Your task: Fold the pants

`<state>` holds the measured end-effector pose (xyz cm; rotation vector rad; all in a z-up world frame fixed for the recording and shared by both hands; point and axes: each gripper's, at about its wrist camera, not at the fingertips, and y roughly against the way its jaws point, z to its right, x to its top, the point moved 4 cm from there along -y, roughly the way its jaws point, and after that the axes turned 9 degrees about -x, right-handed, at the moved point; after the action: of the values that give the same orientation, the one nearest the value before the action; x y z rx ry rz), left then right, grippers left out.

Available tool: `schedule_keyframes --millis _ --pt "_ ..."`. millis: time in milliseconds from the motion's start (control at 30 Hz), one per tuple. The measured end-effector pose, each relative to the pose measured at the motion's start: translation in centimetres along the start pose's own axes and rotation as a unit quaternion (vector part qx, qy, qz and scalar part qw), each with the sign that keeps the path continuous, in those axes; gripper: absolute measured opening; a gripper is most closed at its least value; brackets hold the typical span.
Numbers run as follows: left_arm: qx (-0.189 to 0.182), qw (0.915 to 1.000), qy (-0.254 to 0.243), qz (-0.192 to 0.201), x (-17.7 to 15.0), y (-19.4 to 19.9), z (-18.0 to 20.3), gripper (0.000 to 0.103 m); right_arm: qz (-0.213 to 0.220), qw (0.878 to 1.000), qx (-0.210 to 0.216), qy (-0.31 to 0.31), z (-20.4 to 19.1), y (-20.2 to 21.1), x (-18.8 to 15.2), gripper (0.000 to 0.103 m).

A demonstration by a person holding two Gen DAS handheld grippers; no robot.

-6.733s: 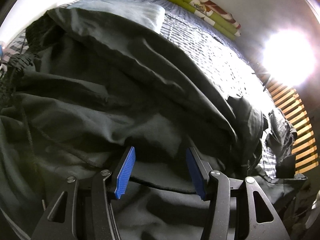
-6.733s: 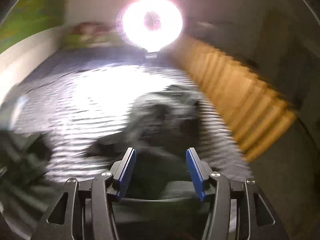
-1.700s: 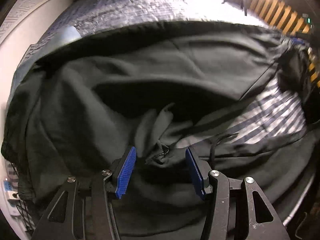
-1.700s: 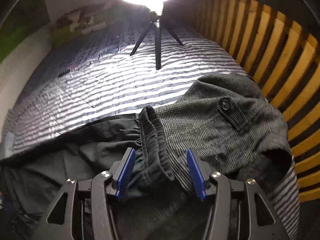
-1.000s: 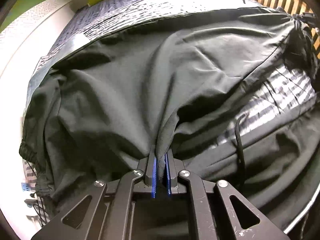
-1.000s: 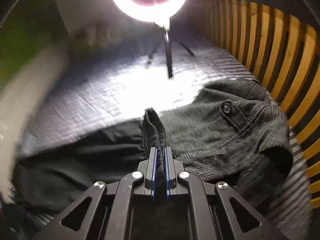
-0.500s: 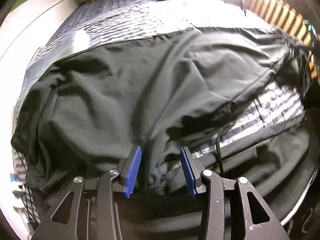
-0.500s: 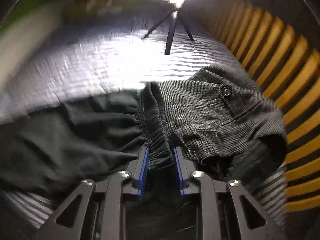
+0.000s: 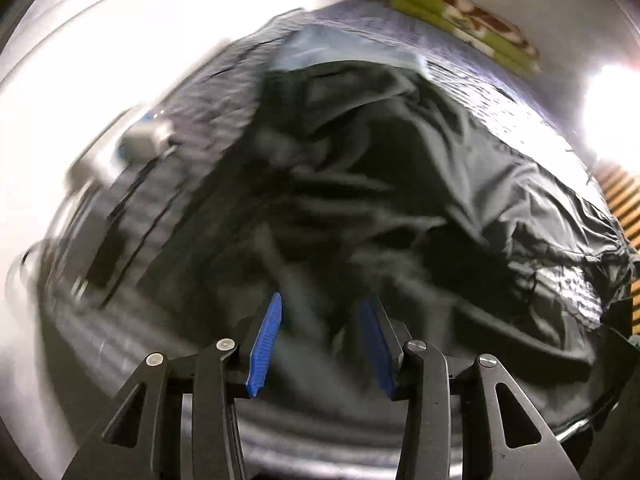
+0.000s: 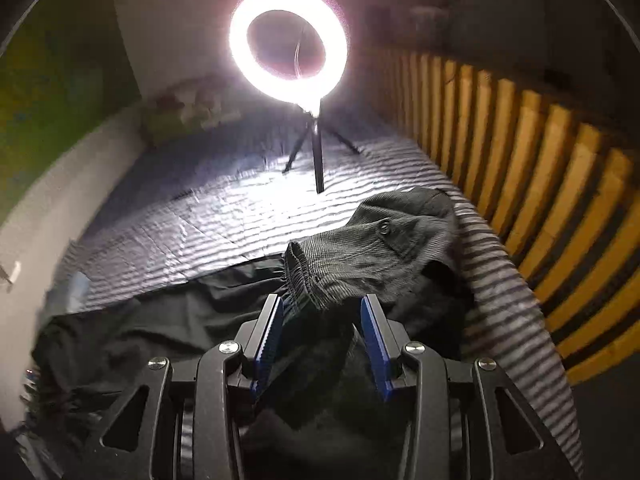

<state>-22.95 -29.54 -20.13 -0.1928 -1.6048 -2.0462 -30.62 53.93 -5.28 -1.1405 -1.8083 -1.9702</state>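
Black pants (image 9: 400,200) lie rumpled across the striped bed cover (image 9: 472,76), blurred by motion in the left wrist view. My left gripper (image 9: 320,320) is open just above the black cloth, nothing pinched between its blue pads. In the right wrist view the pants' gathered elastic waistband (image 10: 298,276) lies just ahead of my right gripper (image 10: 322,324), which is open with black cloth lying loose between its blue pads (image 10: 268,340). The rest of the black pants (image 10: 160,320) spreads to the left.
A grey corduroy garment (image 10: 380,244) with a button lies heaped at the waistband's right. A lit ring light (image 10: 288,40) on a small tripod stands on the bed cover (image 10: 224,208). Yellow wooden slats (image 10: 540,184) border the right. A folded green patterned blanket (image 9: 468,20) lies at the far end.
Both grippers, shut on the black cloth a second ago, have opened wide and let it go. The left view has swung left along the pants; the right gripper has drawn back slightly.
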Motion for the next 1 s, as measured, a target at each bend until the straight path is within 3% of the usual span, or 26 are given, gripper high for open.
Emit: schedule_keyframes --millis 200,333,500,633,733,867,1000 --pt "-0.034 0.9987 0.021 0.032 -3.5 2.1 -0.1 0.047 -0.026 0.999 0.019 0.006 3.5 4.6 -6.6 0.037" --pt "-0.071 0.9969 0.026 0.022 -5.1 0.8 2.6 0.047 -0.077 0.997 0.0 0.033 4.1 3.5 -12.5 0.037" --pt "-0.105 0.9943 -0.005 0.019 -6.6 0.3 7.0 0.047 -0.093 0.995 0.02 -0.007 5.7 4.4 -17.3 0.037" --pt "-0.107 0.9937 -0.032 0.007 -8.2 -0.1 9.4 0.047 -0.09 0.995 0.02 -0.03 7.1 6.0 -19.1 0.037" --pt "-0.113 0.9929 -0.036 0.001 -9.0 -0.3 10.2 0.047 -0.078 0.995 0.062 -0.029 7.1 7.2 -19.3 0.038" --pt "-0.114 0.9929 -0.036 -0.002 -9.8 -0.5 10.6 0.047 -0.061 0.993 0.104 0.012 5.3 7.6 -18.4 0.06" --pt "-0.117 0.9925 -0.037 -0.002 -10.1 -0.2 10.6 0.047 -0.078 0.99 0.114 0.039 3.9 5.8 -18.4 0.061"
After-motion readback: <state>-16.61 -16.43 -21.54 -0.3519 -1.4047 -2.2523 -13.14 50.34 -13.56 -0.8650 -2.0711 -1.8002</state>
